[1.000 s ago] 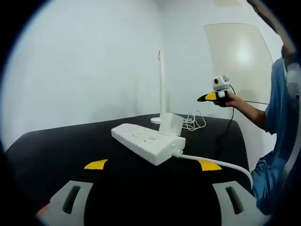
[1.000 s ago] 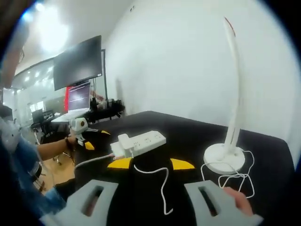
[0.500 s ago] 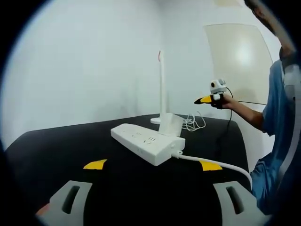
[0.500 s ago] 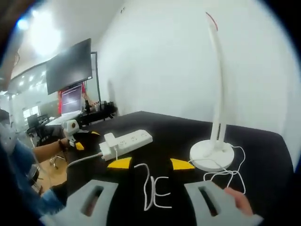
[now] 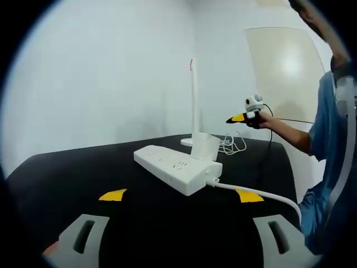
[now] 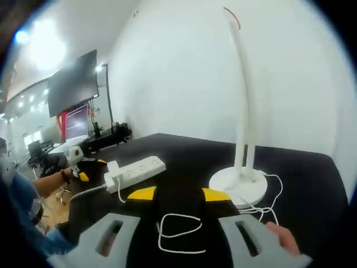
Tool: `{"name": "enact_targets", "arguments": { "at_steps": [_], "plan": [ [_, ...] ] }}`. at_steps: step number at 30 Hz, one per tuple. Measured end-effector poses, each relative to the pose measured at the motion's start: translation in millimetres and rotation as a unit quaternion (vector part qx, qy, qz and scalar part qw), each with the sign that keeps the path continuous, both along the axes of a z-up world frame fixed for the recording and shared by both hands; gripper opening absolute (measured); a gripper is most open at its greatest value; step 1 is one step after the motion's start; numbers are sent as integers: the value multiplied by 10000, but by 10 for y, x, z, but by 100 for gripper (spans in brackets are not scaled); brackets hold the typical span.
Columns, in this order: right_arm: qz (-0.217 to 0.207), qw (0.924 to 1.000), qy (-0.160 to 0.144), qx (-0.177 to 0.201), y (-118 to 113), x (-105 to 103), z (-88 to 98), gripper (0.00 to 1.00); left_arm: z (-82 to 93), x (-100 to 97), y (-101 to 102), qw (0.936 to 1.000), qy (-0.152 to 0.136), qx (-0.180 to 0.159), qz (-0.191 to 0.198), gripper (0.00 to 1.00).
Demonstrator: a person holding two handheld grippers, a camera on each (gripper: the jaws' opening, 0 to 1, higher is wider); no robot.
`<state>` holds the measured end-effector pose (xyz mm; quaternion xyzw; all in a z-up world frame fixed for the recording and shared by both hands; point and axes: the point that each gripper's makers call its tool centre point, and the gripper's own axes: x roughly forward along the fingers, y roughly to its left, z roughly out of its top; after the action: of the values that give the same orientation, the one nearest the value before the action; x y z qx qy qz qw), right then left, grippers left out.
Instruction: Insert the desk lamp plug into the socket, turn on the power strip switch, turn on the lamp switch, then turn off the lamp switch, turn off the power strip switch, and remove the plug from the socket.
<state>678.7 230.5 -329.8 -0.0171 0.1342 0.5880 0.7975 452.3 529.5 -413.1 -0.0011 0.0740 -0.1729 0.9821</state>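
Note:
A white power strip (image 5: 175, 167) lies on the black table, and a white block (image 5: 205, 147) stands at its end beside its cable (image 5: 254, 192). Behind it rises the thin white desk lamp (image 5: 193, 100). My left gripper (image 5: 181, 195) hovers in front of the strip, open, with nothing between its yellow tips. The right gripper (image 5: 239, 117) hangs in a hand over the table's far right. In the right gripper view the lamp base (image 6: 240, 181) is close ahead and the strip (image 6: 136, 169) lies left. My right gripper (image 6: 179, 194) is open above a loop of lamp cord (image 6: 178, 231).
More lamp cord (image 6: 268, 195) curls beside the base. A person in blue (image 5: 334, 156) stands at the table's right edge. The left gripper (image 6: 75, 162), in a hand, shows past the strip. A dark monitor (image 6: 70, 89) hangs on the far wall.
The right gripper has moved closer to the lamp, whose base now sits nearer and more central. The cord loop now lies flatter between its jaws. The left gripper has barely shifted.

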Motion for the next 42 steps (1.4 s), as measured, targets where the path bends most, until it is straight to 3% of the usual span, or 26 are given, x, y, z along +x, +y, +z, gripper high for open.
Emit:
{"name": "enact_targets", "arguments": {
  "at_steps": [22,42],
  "plan": [
    [-57,9993,151,351,145,350,114,31,-23,13,42,10000,41,21,88,71],
    [-12,9995,61,320,221,343,155,31,-26,-12,-52,9998,105,45,170,71]
  ]
}}
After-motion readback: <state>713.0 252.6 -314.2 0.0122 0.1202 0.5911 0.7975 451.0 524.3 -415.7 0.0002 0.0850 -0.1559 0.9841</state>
